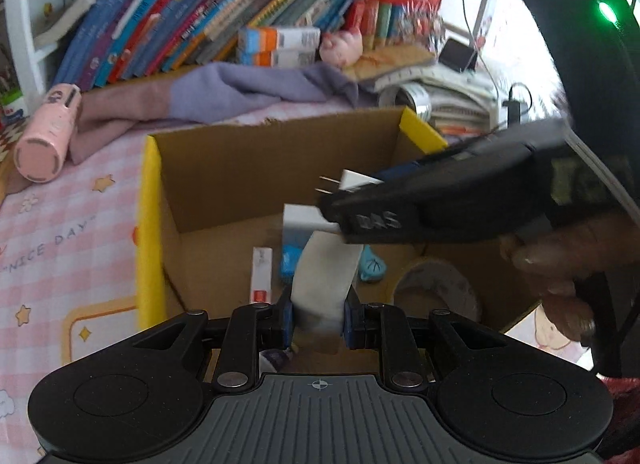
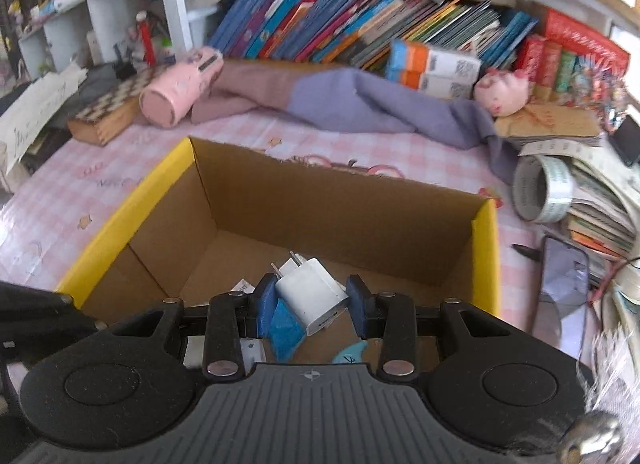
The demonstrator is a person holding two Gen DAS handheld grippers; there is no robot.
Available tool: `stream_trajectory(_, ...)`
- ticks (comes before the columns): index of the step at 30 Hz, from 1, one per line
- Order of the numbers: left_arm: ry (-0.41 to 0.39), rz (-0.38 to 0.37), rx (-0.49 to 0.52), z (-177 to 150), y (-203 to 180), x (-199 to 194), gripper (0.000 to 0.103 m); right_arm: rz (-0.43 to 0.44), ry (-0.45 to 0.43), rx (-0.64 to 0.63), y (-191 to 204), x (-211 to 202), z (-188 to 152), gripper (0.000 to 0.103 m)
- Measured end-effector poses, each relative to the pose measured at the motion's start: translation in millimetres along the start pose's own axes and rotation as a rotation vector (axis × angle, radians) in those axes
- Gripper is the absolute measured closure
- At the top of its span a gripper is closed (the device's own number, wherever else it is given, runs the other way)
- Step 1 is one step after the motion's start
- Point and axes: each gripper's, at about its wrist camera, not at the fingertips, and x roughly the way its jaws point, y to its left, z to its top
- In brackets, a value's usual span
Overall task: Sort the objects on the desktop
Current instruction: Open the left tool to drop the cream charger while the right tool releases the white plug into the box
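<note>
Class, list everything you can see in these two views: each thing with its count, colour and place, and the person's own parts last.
box: one, brown with yellow edges, on the desk
charger: one, white, in the right claw, above the box
white piece: one, in the left claw, above the box
bottle: one, pink, lying left, behind the box
cloth: one, pink and purple, behind the box
books: many, mixed colours, leaning on the shelf
pig toy: one, pink, right of the cloth
tape roll: one, white, right of the box
phone: one, dark, right of the box
left claw: shut on the white piece
right claw: shut on the charger
hand: one, on the right claw's grip
</note>
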Motion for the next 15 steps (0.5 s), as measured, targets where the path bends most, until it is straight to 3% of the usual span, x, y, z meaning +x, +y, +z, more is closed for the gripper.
stream_trajectory(15, 0.087, 0.013, -0.006, 2, -8, 27, 0.082, 0.048, 0.126, -0.015, -13, 36, 7, 0.068)
